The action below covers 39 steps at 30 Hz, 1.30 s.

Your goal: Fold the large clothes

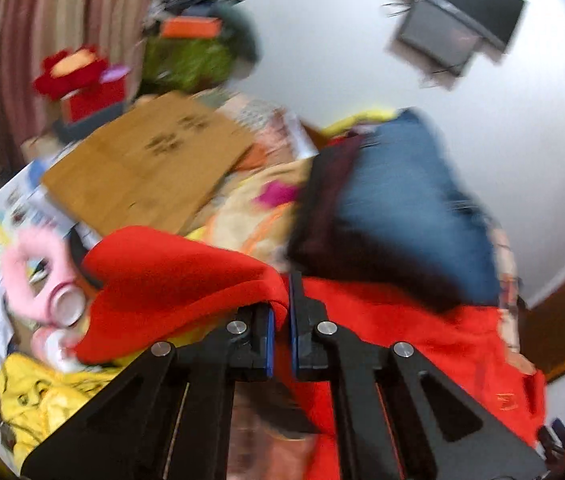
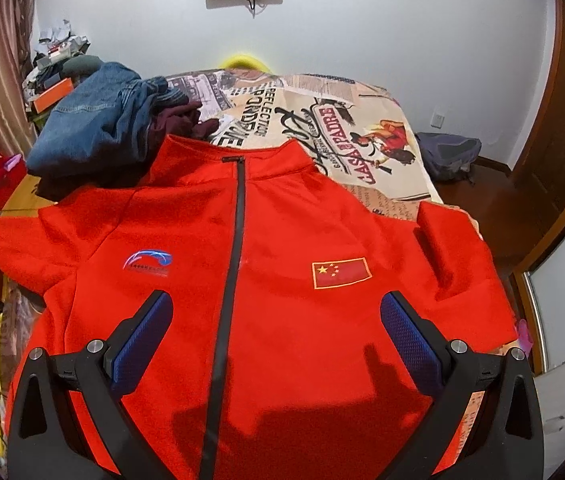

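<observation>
Red jacket (image 2: 282, 280): spread flat on the bed (image 2: 382, 120), front side up, zip (image 2: 234, 248) shut down the middle, collar at the far end.
Left tongs (image 1: 281, 312): pressed together, pinching a fold of the red jacket (image 1: 186, 276) between the blue pads; picture blurry.
Pinched cloth: lifted up, hanging off to the left of the tongs; rest of the jacket lying under and to the right of them.
Right tongs (image 2: 276, 336): spread wide, holding nothing, hanging just above the jacket's chest.
Zip: running between the two right fingers, closer to the left one.
Flag patch (image 2: 341, 273): just past the right finger.
Jeans (image 2: 94, 124): in a heap by the jacket's left shoulder, on top of dark clothes.
</observation>
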Available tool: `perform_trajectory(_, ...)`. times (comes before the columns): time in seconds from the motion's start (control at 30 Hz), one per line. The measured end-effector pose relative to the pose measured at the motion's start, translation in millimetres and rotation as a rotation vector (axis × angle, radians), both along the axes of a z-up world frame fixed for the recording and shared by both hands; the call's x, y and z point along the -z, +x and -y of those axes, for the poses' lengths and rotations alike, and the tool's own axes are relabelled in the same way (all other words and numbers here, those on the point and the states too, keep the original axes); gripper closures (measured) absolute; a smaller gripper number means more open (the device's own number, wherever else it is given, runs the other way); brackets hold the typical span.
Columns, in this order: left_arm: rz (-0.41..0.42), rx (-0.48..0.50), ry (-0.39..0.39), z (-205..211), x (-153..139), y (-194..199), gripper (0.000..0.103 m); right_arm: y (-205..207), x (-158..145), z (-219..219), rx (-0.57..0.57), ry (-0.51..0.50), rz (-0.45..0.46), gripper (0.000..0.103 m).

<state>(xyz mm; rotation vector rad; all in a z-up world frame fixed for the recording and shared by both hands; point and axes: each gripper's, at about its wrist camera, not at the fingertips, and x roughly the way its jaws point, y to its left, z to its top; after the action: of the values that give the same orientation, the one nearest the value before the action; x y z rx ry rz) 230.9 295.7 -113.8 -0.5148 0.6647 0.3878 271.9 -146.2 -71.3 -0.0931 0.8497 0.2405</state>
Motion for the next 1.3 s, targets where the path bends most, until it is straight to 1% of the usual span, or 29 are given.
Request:
perform_trajectory(0.03, 0.026, 0.035, 0.001, 13, -10, 5, 0.099, 0, -1, 2, 0.001, 0.002, 0.005, 0.0)
perform_trajectory(0.1, 0.061, 0.097, -0.007, 32, -21, 16, 0.099, 0, -3, 6, 0.006, 0.009, 0.015, 0.0)
perform_trajectory(0.13, 0.077, 0.144, -0.009, 47, -29, 23, 0.099, 1, -3, 7, 0.008, 0.012, 0.017, 0.0)
perform_trajectory(0.2, 0.09, 0.205, -0.001, 70, -37, 32, 0.099, 0, -4, 9, 0.008, 0.018, 0.018, 0.0)
perform_trajectory(0.23, 0.094, 0.25, 0.009, 87, -40, 39, 0.099, 0, -4, 12, 0.006, 0.022, 0.02, 0.0)
perform_trajectory(0.33, 0.082, 0.356, 0.033, 129, -40, 54, 0.099, -1, -4, 15, 0.001, 0.014, 0.023, 0.0)
perform_trajectory(0.43, 0.034, 0.453, 0.057, 176, -27, 71, 0.099, -4, -4, 20, -0.001, -0.006, 0.025, 0.0)
perform_trajectory(0.5, -0.004, 0.492, 0.078, 201, -18, 79, 0.099, -6, -2, 24, 0.001, -0.019, 0.028, 0.0)
perform_trajectory(0.57, -0.058, 0.537, 0.103, 228, 0, 84, 0.099, -8, 0, 29, 0.002, -0.021, 0.024, 0.0)
perform_trajectory(0.7, -0.172, 0.618, 0.102, 263, 36, 86, 0.099, -9, 5, 38, 0.01, -0.023, 0.005, 0.0)
perform_trajectory(0.77, -0.222, 0.642, 0.102, 276, 54, 83, 0.099, -11, 8, 41, 0.014, -0.032, 0.0, 0.0)
perform_trajectory(0.83, -0.282, 0.671, 0.1, 285, 70, 80, 0.098, -12, 8, 42, 0.018, -0.041, 0.001, 0.0)
perform_trajectory(0.9, -0.322, 0.697, 0.075, 288, 81, 79, 0.097, -13, 8, 43, 0.019, -0.044, 0.003, 0.0)
perform_trajectory(1.03, -0.358, 0.738, 0.021, 283, 88, 64, 0.091, -15, 8, 44, 0.02, -0.032, 0.004, 0.0)
perform_trajectory(1.1, -0.356, 0.74, 0.006, 278, 84, 59, 0.082, -15, 8, 42, 0.02, -0.029, 0.003, 0.0)
perform_trajectory(1.13, -0.344, 0.735, 0.003, 274, 79, 54, 0.079, -16, 9, 42, 0.02, -0.028, 0.003, 0.0)
perform_trajectory(1.17, -0.333, 0.73, 0.004, 270, 73, 52, 0.072, -16, 9, 40, 0.019, -0.026, 0.003, 0.0)
perform_trajectory(1.2, -0.31, 0.718, 0.007, 265, 65, 47, 0.065, -16, 9, 39, 0.018, -0.024, 0.003, 0.0)
perform_trajectory(1.23, -0.285, 0.704, 0.007, 258, 57, 43, 0.062, -16, 9, 38, 0.017, -0.023, 0.003, 0.0)
perform_trajectory(1.3, -0.233, 0.669, 0.003, 242, 41, 36, 0.05, -15, 9, 35, 0.015, -0.021, 0.005, 0.0)
